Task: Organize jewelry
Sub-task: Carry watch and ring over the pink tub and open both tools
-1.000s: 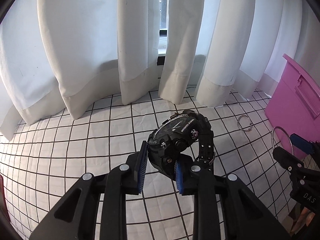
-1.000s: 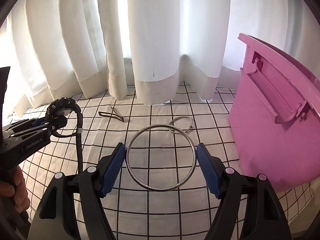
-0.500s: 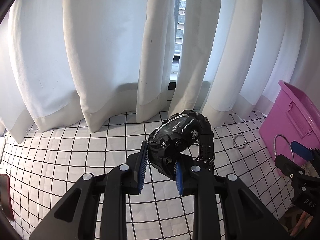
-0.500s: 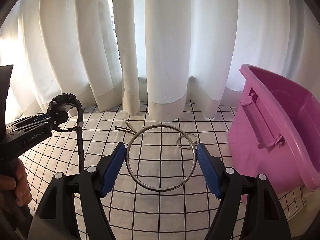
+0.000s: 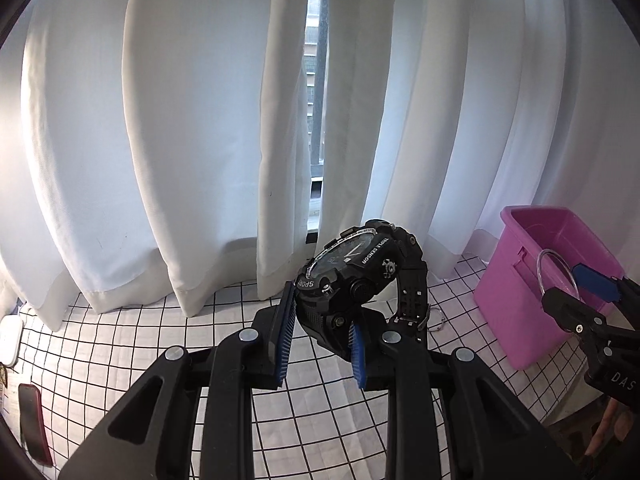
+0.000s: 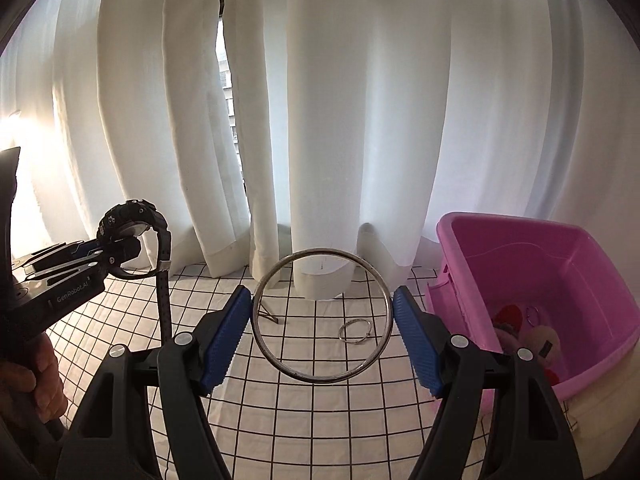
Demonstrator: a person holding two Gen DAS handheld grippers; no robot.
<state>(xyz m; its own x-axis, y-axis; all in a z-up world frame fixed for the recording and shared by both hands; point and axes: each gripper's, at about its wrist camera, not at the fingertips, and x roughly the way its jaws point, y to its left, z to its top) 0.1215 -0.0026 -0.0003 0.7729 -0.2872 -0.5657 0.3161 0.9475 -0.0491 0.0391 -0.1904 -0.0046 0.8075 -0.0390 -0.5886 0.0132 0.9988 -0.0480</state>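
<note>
My left gripper (image 5: pixel 320 328) is shut on a chunky black sports watch (image 5: pixel 360 272), held well above the checked cloth, its strap hanging down. The same watch (image 6: pixel 132 228) and left gripper (image 6: pixel 120 252) show at the left of the right wrist view. My right gripper (image 6: pixel 322 328) is shut on a large silver bangle (image 6: pixel 256 332), its pads pressing the ring's two sides. That bangle (image 5: pixel 541 272) shows in front of the pink bin (image 5: pixel 516 292) in the left wrist view. The pink bin (image 6: pixel 496 280) stands at the right with plush and red items inside.
A small silver ring (image 6: pixel 354 331) and a thin bent metal piece (image 6: pixel 268 314) lie on the checked cloth (image 6: pixel 320 412). White curtains (image 6: pixel 328 120) hang behind. A red-edged phone (image 5: pixel 34 424) lies at the left edge. A person's hand (image 6: pixel 40 372) holds the left gripper.
Both grippers have risen with their loads; the cloth has dropped lower in both views. The pink bin's open top and contents have come into sight.
</note>
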